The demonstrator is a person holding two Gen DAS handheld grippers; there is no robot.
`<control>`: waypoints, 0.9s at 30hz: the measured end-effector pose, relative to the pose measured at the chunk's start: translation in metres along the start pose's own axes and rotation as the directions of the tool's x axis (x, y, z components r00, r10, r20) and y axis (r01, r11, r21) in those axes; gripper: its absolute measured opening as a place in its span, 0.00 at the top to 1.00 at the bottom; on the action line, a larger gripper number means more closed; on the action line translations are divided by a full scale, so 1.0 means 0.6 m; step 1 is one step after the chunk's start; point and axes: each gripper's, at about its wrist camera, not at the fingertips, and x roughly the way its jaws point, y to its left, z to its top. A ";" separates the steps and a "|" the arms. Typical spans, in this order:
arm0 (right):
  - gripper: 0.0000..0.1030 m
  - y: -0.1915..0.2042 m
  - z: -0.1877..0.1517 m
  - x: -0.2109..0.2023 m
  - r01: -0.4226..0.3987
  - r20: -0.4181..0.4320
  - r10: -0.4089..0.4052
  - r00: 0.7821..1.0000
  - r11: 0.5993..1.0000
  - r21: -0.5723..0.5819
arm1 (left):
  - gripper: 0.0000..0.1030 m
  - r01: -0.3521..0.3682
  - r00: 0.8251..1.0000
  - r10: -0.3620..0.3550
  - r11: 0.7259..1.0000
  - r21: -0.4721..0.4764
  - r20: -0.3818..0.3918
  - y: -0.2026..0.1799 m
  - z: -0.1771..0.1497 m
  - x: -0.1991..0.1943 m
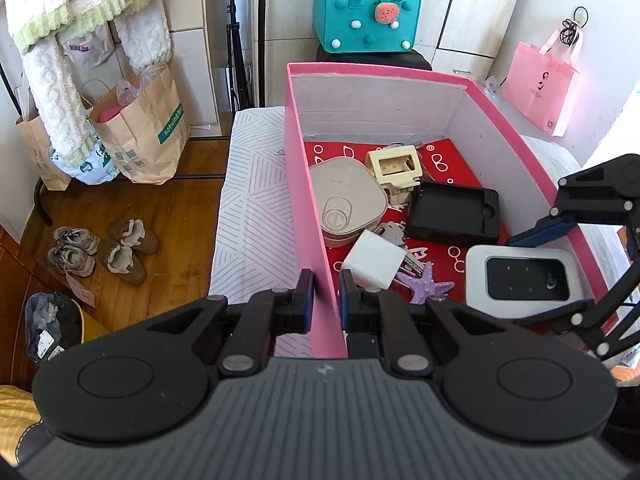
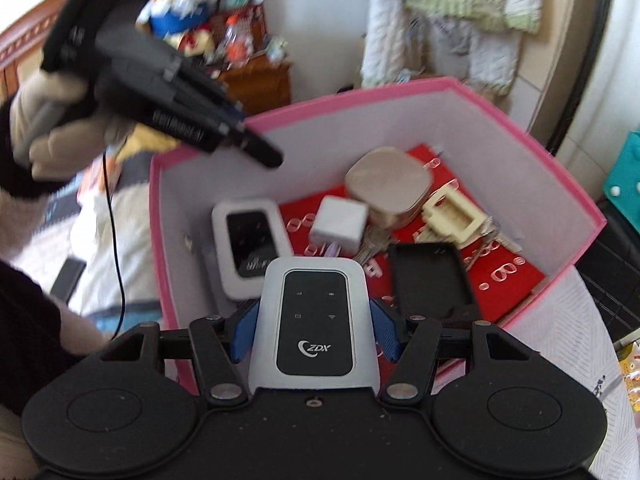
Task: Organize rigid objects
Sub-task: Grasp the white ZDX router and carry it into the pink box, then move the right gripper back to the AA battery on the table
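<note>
Silver-and-black pocket router (image 2: 316, 320) is pinched between the right gripper (image 2: 314, 334)'s blue pads, one pad on each long side, logo end closest to the camera. You can read "ZDX" on its black face, plus tiny signal, battery, mail and wifi icons above that.

Just past the jaws, down in the pink box (image 2: 420, 92), lies a second router (image 2: 250, 240) of the same kind; its print is too blurred to read. Beyond it, further ahead of the jaws, are a white cube charger (image 2: 340, 224), a beige rounded case (image 2: 388, 188), a cream plastic piece (image 2: 452, 216) and a black tray (image 2: 432, 280), all sitting on the red patterned lining.

The left gripper (image 1: 326, 292) has its jaws nearly pressed together, clamped on the box's near side wall (image 1: 316, 236), one pad outside, one inside.

A paper bag (image 1: 148, 128) on the floor reads "hotwind".
</note>
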 end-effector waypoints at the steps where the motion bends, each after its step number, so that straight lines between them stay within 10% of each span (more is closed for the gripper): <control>1: 0.37 -0.001 -0.001 -0.006 -0.004 -0.008 0.004 1.000 1.000 0.002 | 0.88 -0.002 1.000 0.002 1.000 0.006 -0.001 -0.003 -0.001 -0.001; 13: 0.37 -0.013 0.003 -0.003 -0.001 -0.027 0.002 1.000 0.998 0.057 | 0.88 -0.096 0.994 0.102 0.979 0.178 -0.026 -0.045 0.002 -0.003; 27: 0.34 -0.083 -0.057 -0.119 -0.034 0.278 -0.056 0.959 0.951 0.308 | 0.88 -0.157 0.985 0.171 0.951 0.265 -0.028 -0.070 -0.001 0.000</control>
